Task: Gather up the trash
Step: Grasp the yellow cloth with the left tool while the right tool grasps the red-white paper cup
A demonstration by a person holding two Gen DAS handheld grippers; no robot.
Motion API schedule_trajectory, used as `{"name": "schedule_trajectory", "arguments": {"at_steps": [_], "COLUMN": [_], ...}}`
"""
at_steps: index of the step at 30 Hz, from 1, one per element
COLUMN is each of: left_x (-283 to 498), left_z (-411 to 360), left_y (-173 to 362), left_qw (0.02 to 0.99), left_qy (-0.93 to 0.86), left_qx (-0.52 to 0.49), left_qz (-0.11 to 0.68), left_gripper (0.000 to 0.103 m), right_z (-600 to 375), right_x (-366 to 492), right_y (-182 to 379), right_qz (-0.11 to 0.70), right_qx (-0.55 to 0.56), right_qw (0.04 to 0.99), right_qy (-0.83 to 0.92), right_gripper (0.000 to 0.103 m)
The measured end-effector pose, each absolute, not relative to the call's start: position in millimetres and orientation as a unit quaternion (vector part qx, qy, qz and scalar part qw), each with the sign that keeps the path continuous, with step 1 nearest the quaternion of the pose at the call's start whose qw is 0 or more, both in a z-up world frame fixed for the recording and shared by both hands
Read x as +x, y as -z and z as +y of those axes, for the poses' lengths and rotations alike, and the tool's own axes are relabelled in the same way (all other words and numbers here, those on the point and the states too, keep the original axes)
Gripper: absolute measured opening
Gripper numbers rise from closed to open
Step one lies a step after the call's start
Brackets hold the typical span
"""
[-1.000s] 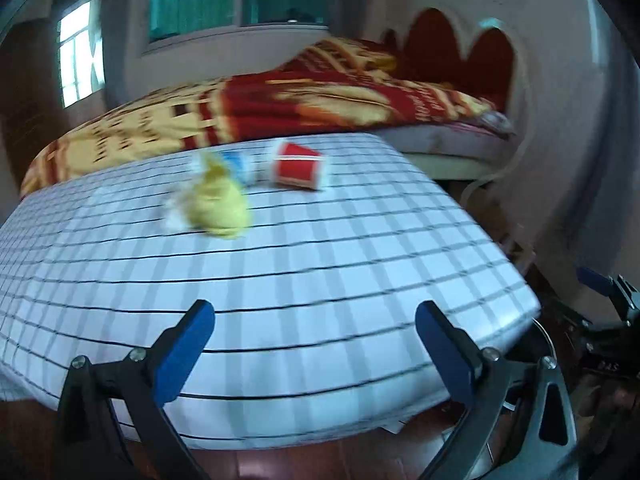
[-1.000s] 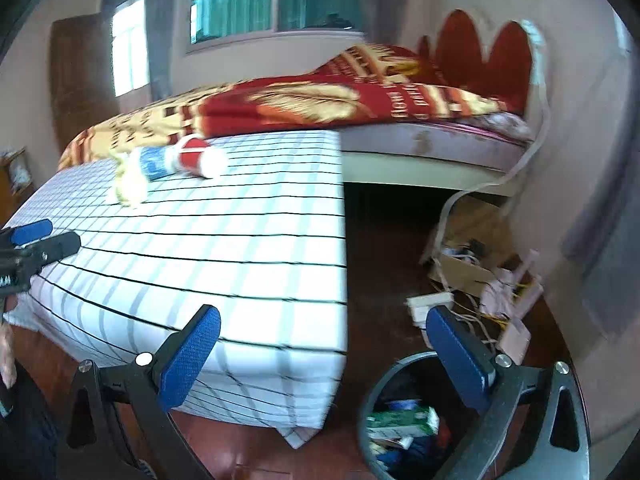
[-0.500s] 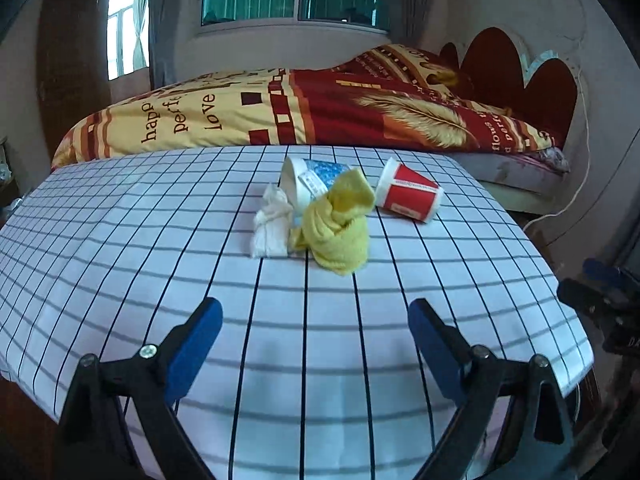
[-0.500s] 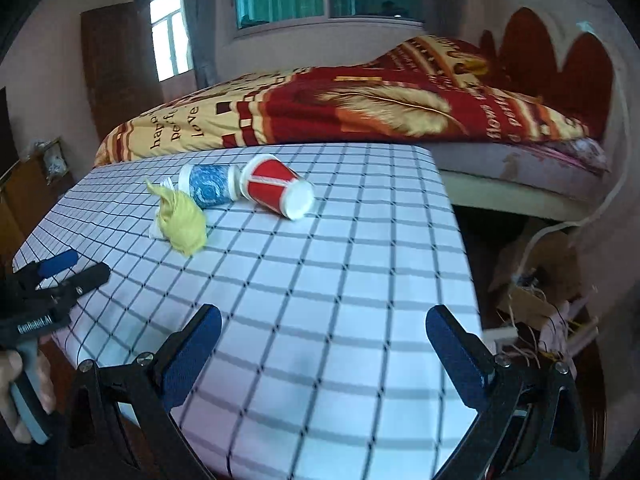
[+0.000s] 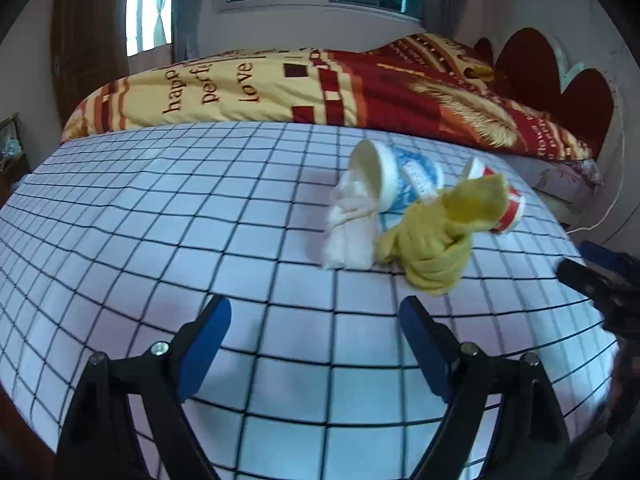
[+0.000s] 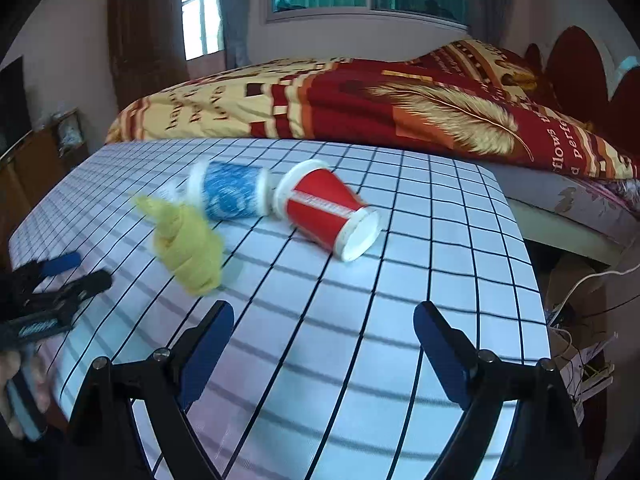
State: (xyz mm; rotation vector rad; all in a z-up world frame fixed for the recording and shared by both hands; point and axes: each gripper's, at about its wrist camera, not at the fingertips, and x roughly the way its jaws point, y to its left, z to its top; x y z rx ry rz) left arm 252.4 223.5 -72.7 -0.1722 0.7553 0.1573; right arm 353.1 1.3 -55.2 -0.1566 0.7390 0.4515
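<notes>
Both jaw pairs are closing with nothing between them: left hand-held gripper (image 5: 314, 328), right hand-held gripper (image 6: 323, 330). On the desk (image 6: 400, 340), toward its far edge, lie a blue cup (image 6: 232, 194), red cup (image 6: 326, 210), yellow cloth (image 6: 190, 250) and white tissue (image 5: 350, 228).

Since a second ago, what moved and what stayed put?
Both grippers swung in over the white checked tablecloth toward the trash. The left gripper and right gripper are closing slightly, with nothing between them. Nothing was grabbed. The crumpled yellow cloth, white tissue, blue paper cup and red paper cup stayed lying there.
</notes>
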Motion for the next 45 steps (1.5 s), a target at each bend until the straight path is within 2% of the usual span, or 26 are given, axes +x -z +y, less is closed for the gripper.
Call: {"name": "schedule_trajectory", "arguments": {"at_steps": [10, 13, 16, 17, 18, 19, 22, 32, 34, 36, 39, 40, 41, 45], "left_x": [311, 327, 329, 328, 327, 325, 319, 286, 284, 283, 285, 287, 289, 288], "left_z": [167, 169, 169, 169, 168, 167, 166, 158, 158, 159, 161, 161, 163, 168], "left_y": [67, 75, 79, 79, 79, 79, 78, 75, 78, 77, 74, 74, 75, 72], "left_qw": [0.927, 0.920, 0.919, 0.920, 0.921, 0.921, 0.924, 0.928, 0.926, 0.926, 0.926, 0.925, 0.924, 0.924], "left_qy": [-0.030, -0.035, -0.037, -0.036, -0.033, -0.032, -0.026, -0.013, -0.013, -0.013, -0.014, -0.015, -0.014, -0.010], "left_qx": [-0.064, -0.069, -0.070, -0.071, -0.071, -0.070, -0.072, -0.074, -0.078, -0.082, -0.081, -0.081, -0.083, -0.090], "left_qz": [0.368, 0.384, 0.387, 0.385, 0.383, 0.381, 0.374, 0.365, 0.369, 0.369, 0.370, 0.371, 0.373, 0.370], "left_gripper": [0.084, 0.075, 0.071, 0.069, 0.062, 0.056, 0.049, 0.046, 0.046, 0.046, 0.046, 0.046, 0.046, 0.043], "right_z": [22, 32, 37, 38, 38, 38, 30, -1, 1, 7, 16, 17, 18, 10], "right_x": [431, 448, 457, 458, 457, 456, 447, 387, 386, 391, 399, 403, 408, 401], "right_y": [67, 74, 84, 86, 88, 90, 90, 80, 82, 83, 80, 81, 81, 72], "right_qz": [0.386, 0.395, 0.405, 0.408, 0.409, 0.414, 0.413, 0.403, 0.404, 0.398, 0.384, 0.390, 0.399, 0.398], "right_qx": [-0.107, -0.120, -0.125, -0.125, -0.125, -0.123, -0.115, -0.118, -0.121, -0.141, -0.142, -0.136, -0.123, -0.087], "right_qw": [0.885, 0.877, 0.869, 0.866, 0.864, 0.860, 0.859, 0.860, 0.859, 0.866, 0.872, 0.869, 0.865, 0.869], "right_qy": [-0.237, -0.244, -0.257, -0.263, -0.266, -0.270, -0.280, -0.291, -0.290, -0.268, -0.269, -0.271, -0.278, -0.279], "right_gripper": [0.093, 0.093, 0.093, 0.091, 0.072, 0.064, 0.060, 0.054, 0.056, 0.094, 0.095, 0.089, 0.060, 0.060]}}
